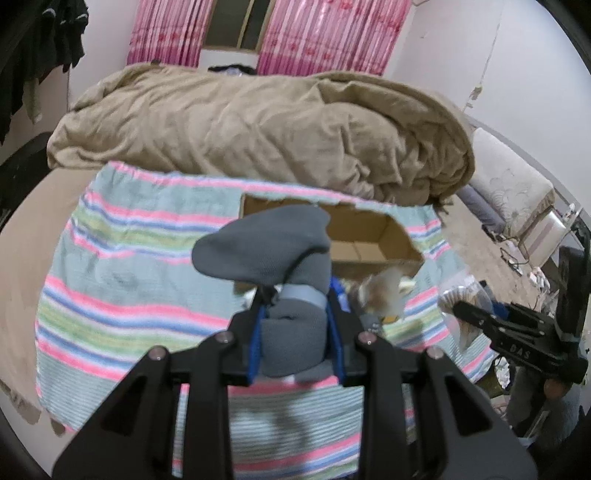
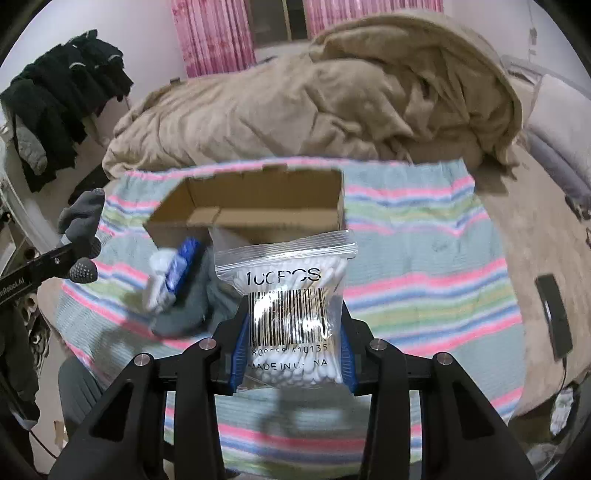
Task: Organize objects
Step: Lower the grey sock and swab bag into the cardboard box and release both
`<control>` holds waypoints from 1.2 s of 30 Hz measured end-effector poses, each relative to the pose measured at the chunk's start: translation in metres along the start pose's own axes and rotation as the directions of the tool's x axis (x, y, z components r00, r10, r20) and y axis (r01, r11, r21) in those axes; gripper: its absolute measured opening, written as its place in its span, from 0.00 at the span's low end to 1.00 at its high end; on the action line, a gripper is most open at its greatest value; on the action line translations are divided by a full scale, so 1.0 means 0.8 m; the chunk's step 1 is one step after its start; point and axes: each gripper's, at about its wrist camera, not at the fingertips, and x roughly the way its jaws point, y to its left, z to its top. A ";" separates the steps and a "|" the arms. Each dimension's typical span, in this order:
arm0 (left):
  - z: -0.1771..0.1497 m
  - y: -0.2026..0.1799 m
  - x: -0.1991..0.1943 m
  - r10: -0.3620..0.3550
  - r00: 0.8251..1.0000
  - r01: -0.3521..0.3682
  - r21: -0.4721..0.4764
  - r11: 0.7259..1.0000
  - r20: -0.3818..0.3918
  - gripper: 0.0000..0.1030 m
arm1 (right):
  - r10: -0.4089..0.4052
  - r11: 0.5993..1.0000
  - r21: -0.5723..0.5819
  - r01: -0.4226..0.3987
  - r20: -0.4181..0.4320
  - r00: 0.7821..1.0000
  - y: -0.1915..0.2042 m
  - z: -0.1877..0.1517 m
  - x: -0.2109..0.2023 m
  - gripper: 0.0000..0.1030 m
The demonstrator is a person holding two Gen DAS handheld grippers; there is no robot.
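My left gripper is shut on grey socks, held above the striped towel; they also show at the left of the right wrist view. My right gripper is shut on a clear zip bag of cotton swabs with a barcode. An open cardboard box lies on the towel just beyond both grippers; it also shows in the left wrist view. A blue and white pack and a grey cloth lie on the towel in front of the box.
A bunched tan blanket lies behind the towel on the bed. A black phone with a cable lies at the bed's right side. Dark clothes hang at the left. Pink curtains cover the back wall.
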 end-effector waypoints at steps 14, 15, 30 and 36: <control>0.073 -0.036 0.045 -0.045 0.998 0.041 0.086 0.995 0.047 0.29 | 0.006 0.999 -0.038 -0.002 0.116 0.993 -0.006 0.094 0.018 0.41; 0.077 -0.038 0.052 -0.052 0.998 0.048 0.088 0.995 0.043 0.29 | 0.010 0.999 -0.040 -0.006 0.116 0.993 -0.006 0.100 0.024 0.41; 0.075 -0.055 0.205 -0.026 0.993 0.035 0.076 0.996 -0.114 0.29 | -0.001 0.999 -0.041 0.002 0.016 1.000 -0.010 0.125 0.148 0.41; 0.061 -0.050 0.241 -0.019 0.985 0.030 0.061 0.998 -0.172 0.31 | -0.008 1.000 -0.022 0.007 -0.033 0.999 -0.021 0.114 0.182 0.41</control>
